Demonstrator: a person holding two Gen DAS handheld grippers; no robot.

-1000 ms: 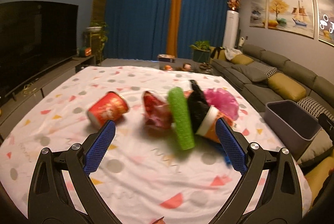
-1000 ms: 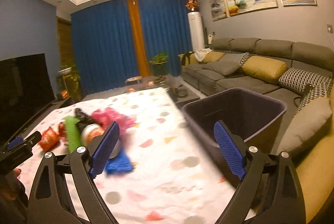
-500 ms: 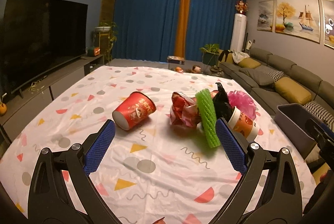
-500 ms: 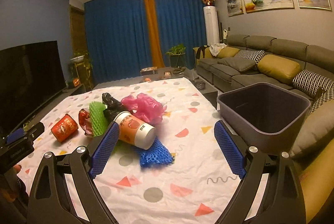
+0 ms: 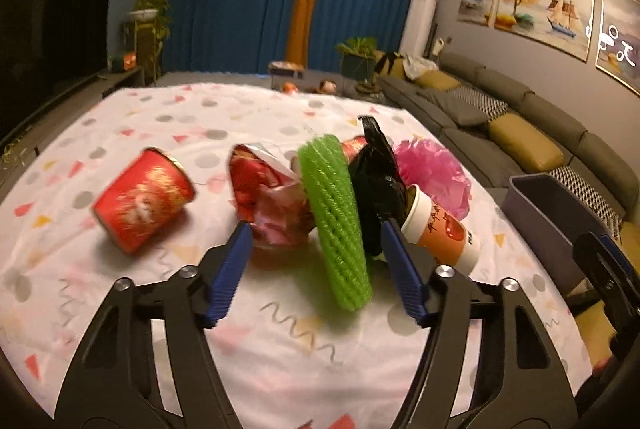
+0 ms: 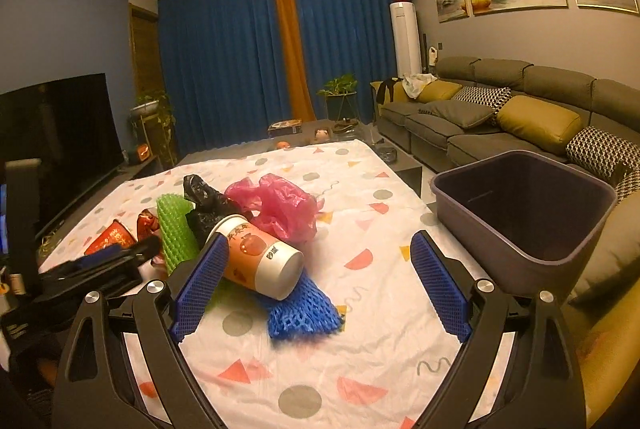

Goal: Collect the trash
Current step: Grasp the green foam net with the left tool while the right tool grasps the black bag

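Trash lies in a pile on the patterned tablecloth (image 5: pixel 280 345): a red cup (image 5: pixel 144 199) on its side, a crumpled red wrapper (image 5: pixel 268 201), a green foam net (image 5: pixel 336 221), a black bag (image 5: pixel 376 173), a pink bag (image 5: pixel 432 173) and an orange paper cup (image 5: pixel 444 233). My left gripper (image 5: pixel 316 269) is open, its jaws around the green net and wrapper without touching. My right gripper (image 6: pixel 320 269) is open and empty, near the orange cup (image 6: pixel 260 253) and a blue foam net (image 6: pixel 300 313). The grey bin (image 6: pixel 524 213) stands at the table's right edge.
A grey sofa (image 6: pixel 500 121) with cushions runs along the right wall behind the bin. A dark TV (image 6: pixel 56 141) stands on the left. A low table with small items (image 5: pixel 304 77) is beyond the far end of the cloth.
My left gripper has moved forward to the pile and its jaws have narrowed around the green net. My right gripper has come closer to the orange cup and blue net.
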